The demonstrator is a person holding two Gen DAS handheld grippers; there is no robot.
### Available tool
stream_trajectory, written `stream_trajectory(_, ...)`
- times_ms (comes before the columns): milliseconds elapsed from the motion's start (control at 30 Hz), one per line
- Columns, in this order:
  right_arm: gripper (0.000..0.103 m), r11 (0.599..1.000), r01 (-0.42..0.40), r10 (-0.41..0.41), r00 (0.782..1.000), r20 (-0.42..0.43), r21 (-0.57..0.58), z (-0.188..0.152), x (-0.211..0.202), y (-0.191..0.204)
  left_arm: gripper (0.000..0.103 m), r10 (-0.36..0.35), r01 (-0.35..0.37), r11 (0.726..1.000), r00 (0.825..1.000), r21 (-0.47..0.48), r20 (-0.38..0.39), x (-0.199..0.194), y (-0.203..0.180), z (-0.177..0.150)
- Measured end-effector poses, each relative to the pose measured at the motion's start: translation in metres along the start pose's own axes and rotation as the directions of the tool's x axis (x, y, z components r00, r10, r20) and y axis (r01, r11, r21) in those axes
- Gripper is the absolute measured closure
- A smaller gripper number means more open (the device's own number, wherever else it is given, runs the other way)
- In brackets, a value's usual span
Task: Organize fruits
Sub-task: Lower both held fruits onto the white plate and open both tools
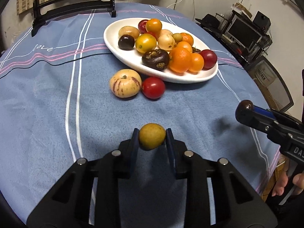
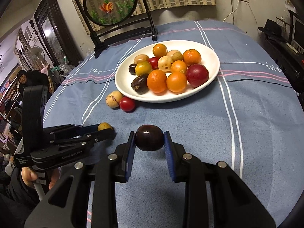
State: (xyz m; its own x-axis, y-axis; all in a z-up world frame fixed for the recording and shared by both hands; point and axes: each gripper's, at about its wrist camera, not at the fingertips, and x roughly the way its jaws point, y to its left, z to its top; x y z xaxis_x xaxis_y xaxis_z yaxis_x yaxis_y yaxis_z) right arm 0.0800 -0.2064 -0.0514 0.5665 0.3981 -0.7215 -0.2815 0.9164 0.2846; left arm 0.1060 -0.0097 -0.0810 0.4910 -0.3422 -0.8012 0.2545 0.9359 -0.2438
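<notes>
A blue striped cloth (image 1: 47,104) covers the table; a round screen (image 2: 111,6) stands at twelve o'clock before a curtain. The plate (image 1: 117,43) of fruit sits past centre, a striped fruit (image 1: 125,83) and tomato (image 1: 153,87) touching at its seven o'clock. The left gripper (image 1: 152,138), tilted down, clamps a yellow fruit (image 1: 152,139). The right gripper (image 2: 149,137) clamps a dark plum (image 2: 149,137).

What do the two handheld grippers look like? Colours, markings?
Both are matte black frames with silver round bolts and blue ribbed pads. The left gripper bears white lettering on its side plus a small white-text label. The right gripper has a blue finger and partial white letters "DA". No cables visible.
</notes>
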Motion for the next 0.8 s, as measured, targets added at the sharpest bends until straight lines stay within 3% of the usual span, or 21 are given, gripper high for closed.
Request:
stream_trajectory(200,0.073,1.0,0.01,-0.01,1.0,0.009,-0.008,0.009,-0.003,-0.002,0.075,-0.028,0.026,0.999,0.998,0.024,0.06,-0.03,-0.01,0.007)
stream_trajectory(433,0.073,0.999,0.012,-0.011,1.0,0.025,-0.036,0.036,0.003,-0.004,0.075,-0.002,-0.004,0.998,0.995,0.062,0.104,-0.043,-0.01,0.049)
stream_trajectory(533,0.073,0.997,0.014,-0.012,1.0,0.025,-0.073,0.06,0.015,0.0,0.075,0.005,-0.012,0.998,0.993,0.06,0.116,-0.038,-0.005,0.077)
stream_trajectory(800,0.072,0.986,0.071,-0.074,0.997,-0.014,-0.148,0.116,0.079,0.003,0.074,-0.002,0.002,1.0,0.999,0.0,0.048,0.017,0.018,0.138)
